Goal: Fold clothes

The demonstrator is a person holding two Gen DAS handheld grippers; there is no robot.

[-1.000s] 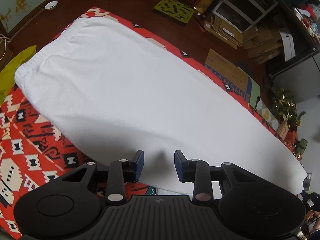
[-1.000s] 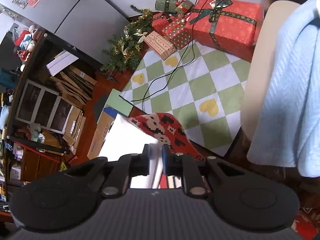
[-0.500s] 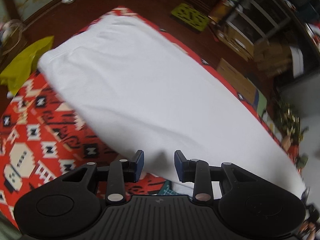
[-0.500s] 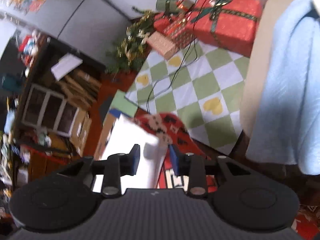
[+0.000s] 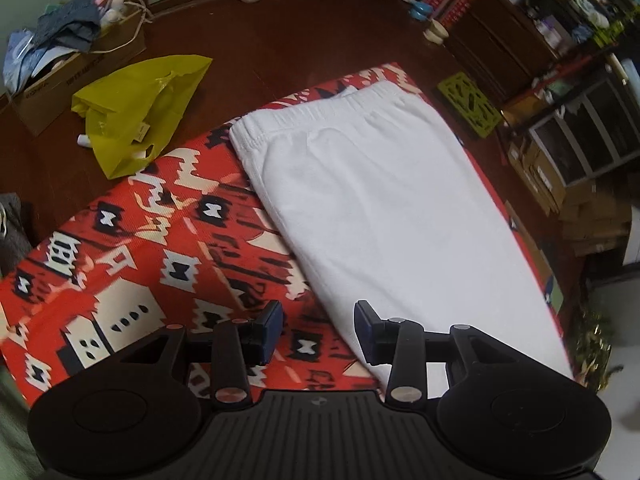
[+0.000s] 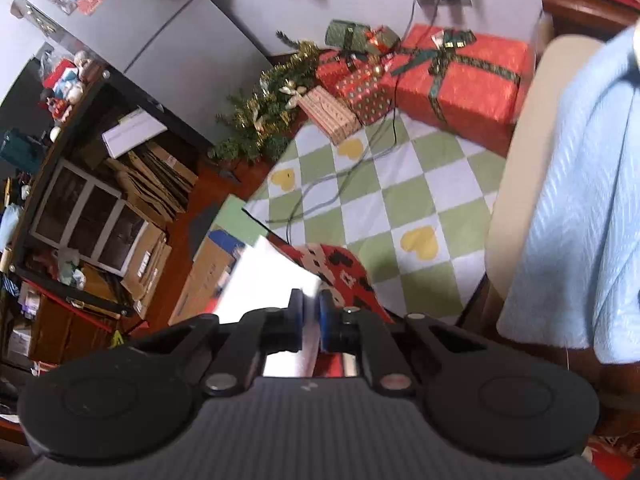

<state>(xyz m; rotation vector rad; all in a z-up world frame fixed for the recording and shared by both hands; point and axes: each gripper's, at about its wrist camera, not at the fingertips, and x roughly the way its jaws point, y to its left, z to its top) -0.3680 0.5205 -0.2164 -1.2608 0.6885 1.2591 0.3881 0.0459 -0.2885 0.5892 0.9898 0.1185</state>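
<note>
A: Largest item first?
B: Red cloth-covered surface with black-and-cream geometric pattern (image 5: 132, 264), filling the lower left of the left wrist view; far corner also visible in the right wrist view (image 6: 340, 264).

A: Location of the task item?
B: Long white folded garment with elastic ribbed waistband (image 5: 384, 208), lying flat on the patterned surface along its right side, waistband at the far end. Near end visible as a white corner (image 6: 268, 272) in the right wrist view.

A: Floor items?
B: Crumpled yellow plastic bag (image 5: 136, 108) on dark wooden floor, just beyond the surface's far left edge. Green-and-white chequered mat with yellow hearts (image 6: 384, 200) beyond the far corner; large red gift box with green ribbon (image 6: 460, 80) at its far side.

A: Left gripper (image 5: 319, 330)?
B: Wide open, nothing held. Hovering at the garment's near left edge: left finger over the patterned cloth, right finger over white fabric.

A: Right gripper (image 6: 309, 320)?
B: Blue pads nearly together, pinched on the white garment's near corner, thin fabric between them.
</note>
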